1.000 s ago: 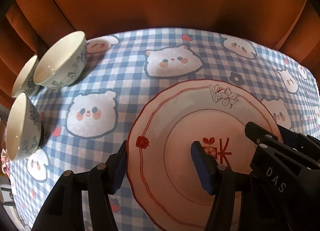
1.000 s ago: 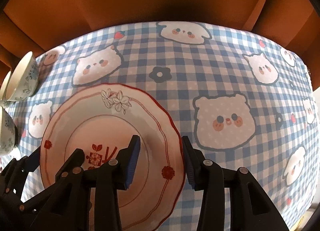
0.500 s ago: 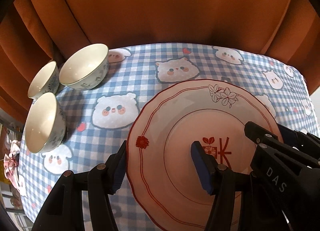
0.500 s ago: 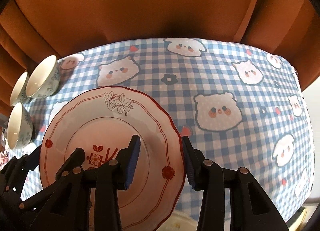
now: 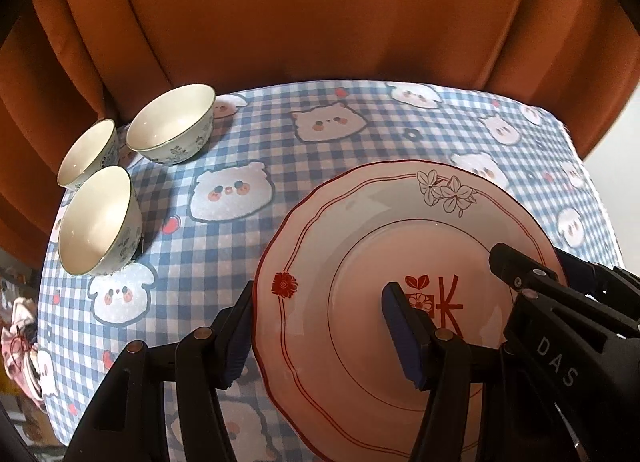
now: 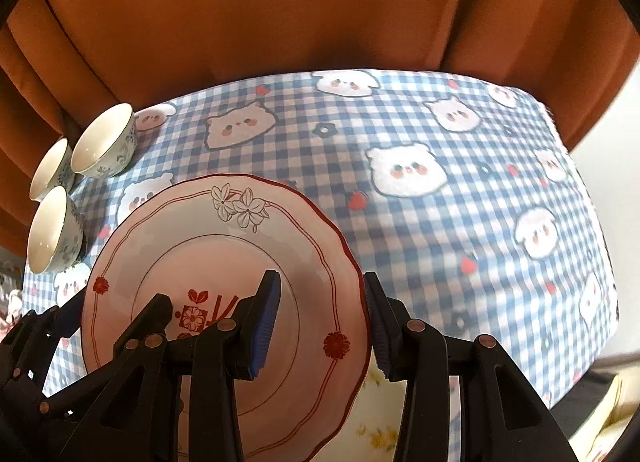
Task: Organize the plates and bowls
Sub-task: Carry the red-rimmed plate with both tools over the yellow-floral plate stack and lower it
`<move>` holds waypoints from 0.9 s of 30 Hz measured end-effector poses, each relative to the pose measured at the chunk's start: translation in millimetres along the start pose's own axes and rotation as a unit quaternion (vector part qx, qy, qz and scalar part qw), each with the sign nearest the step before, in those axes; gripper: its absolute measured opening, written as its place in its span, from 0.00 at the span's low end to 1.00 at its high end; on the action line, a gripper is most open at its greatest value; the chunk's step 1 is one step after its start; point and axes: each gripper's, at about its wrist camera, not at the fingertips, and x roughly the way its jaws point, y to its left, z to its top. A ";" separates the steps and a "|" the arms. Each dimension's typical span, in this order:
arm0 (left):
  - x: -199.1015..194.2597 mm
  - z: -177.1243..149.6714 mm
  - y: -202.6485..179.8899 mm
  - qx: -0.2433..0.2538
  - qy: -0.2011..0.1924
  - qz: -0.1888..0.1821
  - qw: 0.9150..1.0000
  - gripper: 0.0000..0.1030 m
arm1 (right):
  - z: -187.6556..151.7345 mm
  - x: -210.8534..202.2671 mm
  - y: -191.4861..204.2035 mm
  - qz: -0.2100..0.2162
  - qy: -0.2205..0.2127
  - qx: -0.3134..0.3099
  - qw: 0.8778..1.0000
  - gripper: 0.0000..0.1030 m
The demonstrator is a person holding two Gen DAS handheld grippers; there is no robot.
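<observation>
A pink plate with a red rim line, flowers and a red character (image 5: pixel 360 229) (image 6: pixel 200 229) is held in the air above the table by both grippers. My left gripper (image 5: pixel 320 330) is shut on its left rim, one finger over the plate and one under. My right gripper (image 6: pixel 320 318) is shut on its right rim the same way. Three white bowls with blue flower patterns (image 5: pixel 172 129) (image 5: pixel 86 153) (image 5: pixel 98 219) stand together at the table's far left; they also show in the right wrist view (image 6: pixel 106 145).
The table carries a blue-and-white checked cloth with bear faces (image 6: pixel 440 181). An orange curtain (image 5: pixel 320 9) hangs right behind it. The right table edge (image 6: pixel 600 221) drops off to a pale floor.
Both grippers have risen and pulled back with the plate; the table looks farther below and all three bowls have come fully into view.
</observation>
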 end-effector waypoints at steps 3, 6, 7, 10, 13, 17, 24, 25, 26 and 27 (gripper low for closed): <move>-6.5 -9.9 -4.3 0.015 0.000 -0.011 1.000 0.60 | -16.4 -11.8 -2.3 -0.013 -0.003 0.018 1.000 0.45; -11.2 -20.6 -9.7 0.027 0.002 -0.017 0.999 0.60 | -31.1 -19.8 -5.7 -0.023 -0.003 0.032 0.999 0.45; -12.8 -25.2 -12.0 0.029 0.005 -0.019 0.999 0.60 | -36.2 -21.6 -7.4 -0.025 -0.002 0.036 0.999 0.45; -15.5 -36.3 -18.8 0.030 0.010 -0.019 0.999 0.60 | -47.6 -25.1 -11.6 -0.028 0.003 0.040 0.999 0.45; -15.1 -46.8 -27.9 0.029 0.017 -0.016 0.999 0.60 | -59.3 -27.1 -17.5 -0.027 0.009 0.038 0.999 0.45; -9.2 -57.7 -41.6 0.024 0.037 -0.011 0.999 0.60 | -71.5 -21.3 -30.0 -0.019 0.024 0.031 0.999 0.45; 4.7 -74.8 -66.7 -0.001 0.063 0.005 0.998 0.60 | -84.4 -3.9 -56.3 -0.003 0.056 0.011 0.998 0.45; 6.8 -76.5 -71.0 -0.006 0.063 0.008 0.998 0.60 | -85.9 -1.6 -60.2 -0.001 0.058 0.004 0.998 0.45; 8.7 -77.2 -73.5 -0.010 0.064 0.011 0.998 0.60 | -86.7 0.3 -62.8 0.001 0.059 0.000 0.998 0.45; 10.4 -78.2 -75.7 -0.014 0.063 0.013 0.998 0.60 | -87.3 2.9 -65.8 0.005 0.060 -0.005 0.998 0.45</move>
